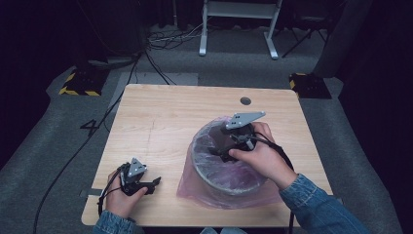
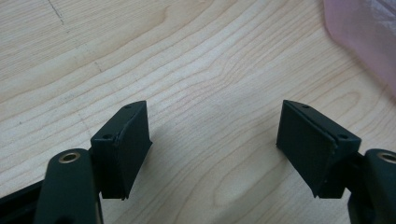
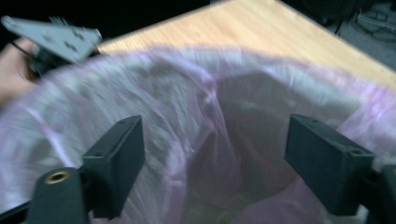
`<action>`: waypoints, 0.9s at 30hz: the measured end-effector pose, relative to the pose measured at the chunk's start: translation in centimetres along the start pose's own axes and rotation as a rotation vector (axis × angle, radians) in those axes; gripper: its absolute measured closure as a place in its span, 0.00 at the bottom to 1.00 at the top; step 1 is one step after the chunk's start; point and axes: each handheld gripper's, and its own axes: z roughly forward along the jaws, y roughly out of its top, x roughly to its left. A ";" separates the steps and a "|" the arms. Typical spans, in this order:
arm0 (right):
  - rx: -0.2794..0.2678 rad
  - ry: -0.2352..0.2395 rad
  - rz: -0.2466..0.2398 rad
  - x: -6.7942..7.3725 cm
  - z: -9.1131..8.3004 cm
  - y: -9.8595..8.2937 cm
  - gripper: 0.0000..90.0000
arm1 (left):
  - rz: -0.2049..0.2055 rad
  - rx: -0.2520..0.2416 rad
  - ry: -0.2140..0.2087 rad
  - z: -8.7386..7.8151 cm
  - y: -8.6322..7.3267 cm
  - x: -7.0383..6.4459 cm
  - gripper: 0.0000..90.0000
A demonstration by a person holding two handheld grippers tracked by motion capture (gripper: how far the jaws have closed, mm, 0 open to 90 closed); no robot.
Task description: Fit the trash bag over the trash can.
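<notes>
Black jaws of the right gripper [image 3: 212, 158] are gaping wide inside the pink bin liner [image 3: 196, 121], risking snagging and tearing its thin film. Left gripper [image 2: 212, 140], jaws also apart, is idling over the desk [image 2: 187, 56], leaving the grey bin [image 1: 229, 183] unsteadied and liable to tip.

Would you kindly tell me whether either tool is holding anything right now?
Nothing is held: the left tool is open over the wooden table, the right tool open above the pink plastic bag.

high: overhead, forward-down | gripper views: close | shared: table [image 1: 160, 117], pink bag [image 1: 195, 187]
</notes>
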 end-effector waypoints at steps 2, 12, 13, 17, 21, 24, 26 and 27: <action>0.030 -0.013 -0.006 -0.1 0.7 -0.3 0.21 | -0.001 0.001 -0.001 0.0 0.0 0.0 0.28; 0.210 -0.027 -0.009 -0.6 3.3 -1.6 0.30 | -0.002 0.001 -0.005 0.0 0.0 0.0 0.28; 0.234 -0.024 -0.005 -0.7 3.5 -1.7 0.30 | -0.003 0.002 -0.005 0.0 0.0 0.0 0.28; 0.299 -0.007 -0.010 -0.7 4.4 -2.1 0.31 | -0.002 0.002 -0.005 0.0 0.0 0.0 0.28; 0.366 -0.010 -0.030 -0.4 5.3 -2.5 0.28 | -0.002 0.002 -0.006 0.0 0.0 0.0 0.28; 0.413 0.001 -0.046 -0.2 6.0 -2.9 0.26 | 0.004 0.003 -0.007 0.0 0.0 0.1 0.27; 0.424 0.013 -0.049 -0.1 6.4 -3.1 0.25 | 0.004 0.004 -0.008 0.0 0.0 0.1 0.27; 0.434 0.022 -0.045 0.0 6.5 -3.2 0.24 | 0.005 0.004 -0.009 0.0 0.1 0.0 0.27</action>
